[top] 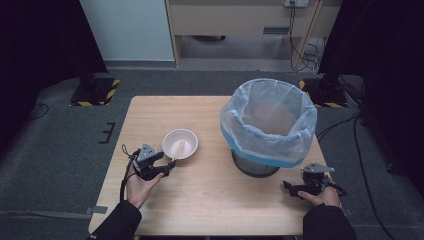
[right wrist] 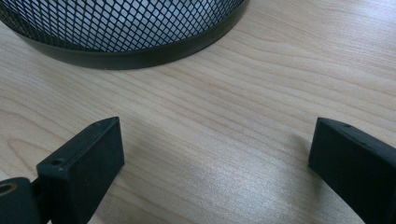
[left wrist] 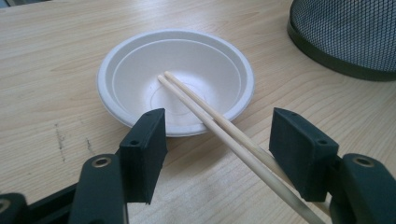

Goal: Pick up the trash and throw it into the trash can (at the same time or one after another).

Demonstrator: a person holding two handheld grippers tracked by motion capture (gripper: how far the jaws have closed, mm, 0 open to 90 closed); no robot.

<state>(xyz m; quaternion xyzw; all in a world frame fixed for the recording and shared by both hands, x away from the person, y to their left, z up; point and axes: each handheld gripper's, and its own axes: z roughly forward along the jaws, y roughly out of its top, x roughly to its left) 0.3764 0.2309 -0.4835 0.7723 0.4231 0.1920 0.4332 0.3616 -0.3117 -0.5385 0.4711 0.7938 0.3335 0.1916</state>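
Note:
A white paper bowl (top: 180, 143) (left wrist: 201, 60) sits on the wooden table (top: 210, 200), left of centre. Two wooden chopsticks (top: 178, 149) (left wrist: 210, 119) lean with their tips in the bowl and their other ends over its near rim. My left gripper (top: 167, 167) (left wrist: 217, 119) is just in front of the bowl, open, with the chopsticks running between its jaws close to the right one; the pads do not press on them. My right gripper (top: 292, 187) (right wrist: 217, 128) rests low on the table at the right, open, with bare wood between its jaws.
A black mesh waste bin (top: 267, 125) (left wrist: 345, 37) (right wrist: 121, 28) lined with a pale blue bag stands right of the bowl, close to the right gripper. Dark carpet surrounds the table, with cables and stands at the back.

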